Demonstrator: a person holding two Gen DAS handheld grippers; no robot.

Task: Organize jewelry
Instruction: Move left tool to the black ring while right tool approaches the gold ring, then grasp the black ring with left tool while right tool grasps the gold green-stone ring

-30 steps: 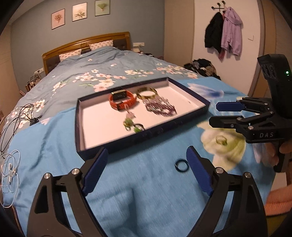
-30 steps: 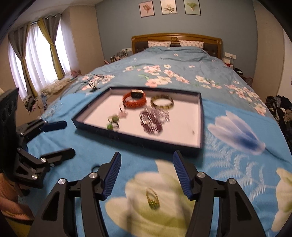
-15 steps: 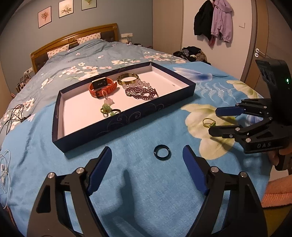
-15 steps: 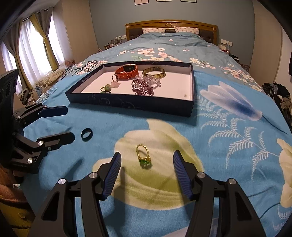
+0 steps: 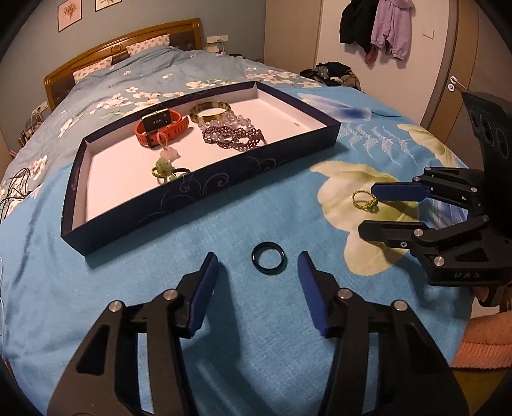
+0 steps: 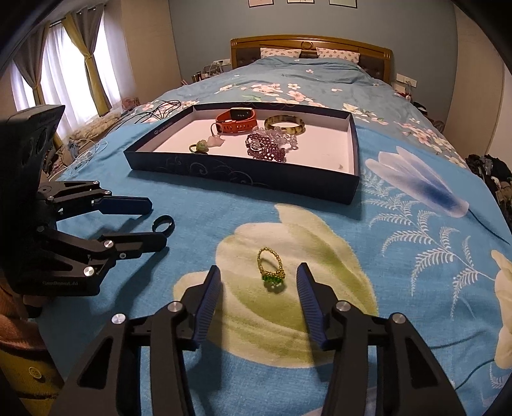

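A black ring [image 5: 269, 261] lies on the blue bedspread, between the tips of my open left gripper [image 5: 258, 260]; it also shows in the right wrist view [image 6: 163, 226]. A gold beaded ring with green stones [image 6: 270, 269] lies between the fingers of my open right gripper [image 6: 258, 277]; it also shows in the left wrist view [image 5: 364, 200], by the right gripper [image 5: 368, 208]. A dark blue tray [image 5: 198, 190] [image 6: 243, 174] behind holds an orange watch [image 5: 161, 126], a gold bangle [image 5: 209, 110], purple bead bracelets [image 5: 235, 137] and a green-pink charm [image 5: 164, 164].
The bed [image 6: 313, 80] stretches back to a wooden headboard [image 6: 310, 44]. Cables [image 5: 12, 188] lie on the bed's left edge. Clothes hang on the wall [image 5: 374, 25] at right. Curtains [image 6: 76, 73] cover a window at left.
Both grippers have moved down and forward towards the bedspread. The black ring now sits between the left fingers and the gold ring between the right fingers.
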